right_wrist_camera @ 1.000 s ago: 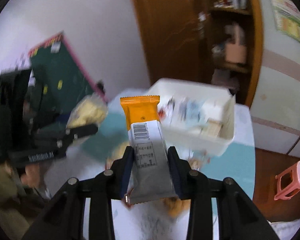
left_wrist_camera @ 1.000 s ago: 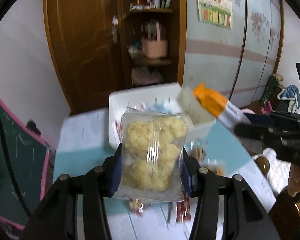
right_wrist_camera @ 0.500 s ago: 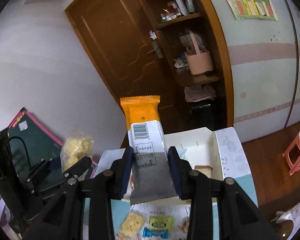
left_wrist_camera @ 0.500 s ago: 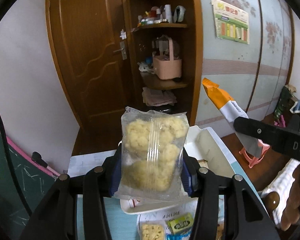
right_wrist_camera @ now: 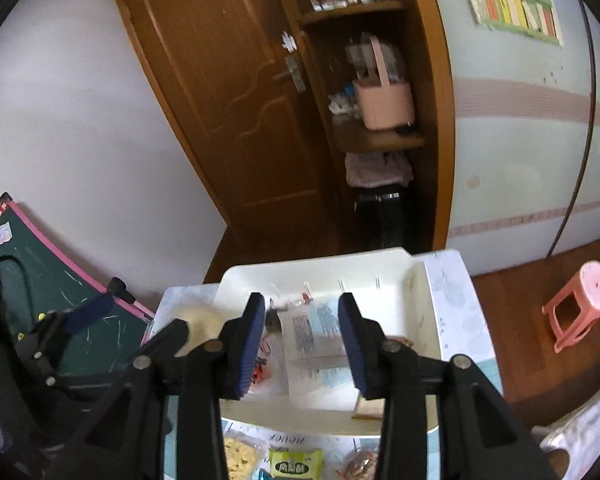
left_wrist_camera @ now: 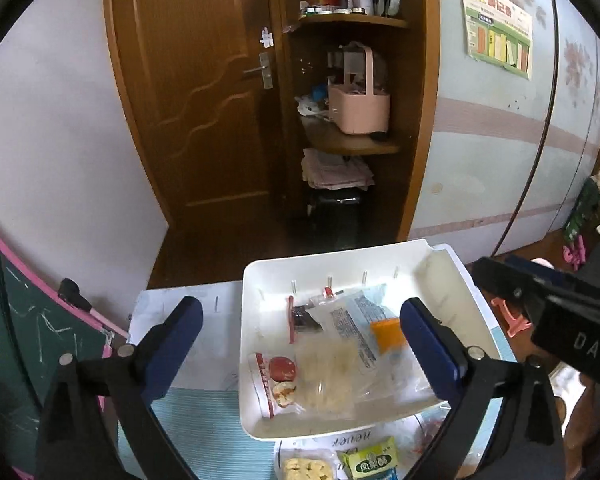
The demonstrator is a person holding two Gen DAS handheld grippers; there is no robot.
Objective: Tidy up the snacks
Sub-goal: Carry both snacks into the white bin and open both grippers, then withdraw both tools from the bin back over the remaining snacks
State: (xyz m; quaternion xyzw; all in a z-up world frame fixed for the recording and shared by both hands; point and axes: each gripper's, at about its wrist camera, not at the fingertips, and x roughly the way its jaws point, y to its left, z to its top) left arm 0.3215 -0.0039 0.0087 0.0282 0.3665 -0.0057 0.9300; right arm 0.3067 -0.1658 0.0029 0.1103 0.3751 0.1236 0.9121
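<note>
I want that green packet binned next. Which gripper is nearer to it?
Hard to call; perhaps the right. The green packet lies on the table below the right gripper. The left gripper hangs over the white bin, the packet lower right.

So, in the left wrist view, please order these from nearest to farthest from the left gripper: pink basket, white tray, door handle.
From the left gripper:
1. White tray, just beyond the opening fingers, on the table.
2. Door handle, on the brown door, upper middle.
3. Pink basket, on the shelf; roughly as far as the handle, too close to call.
</note>
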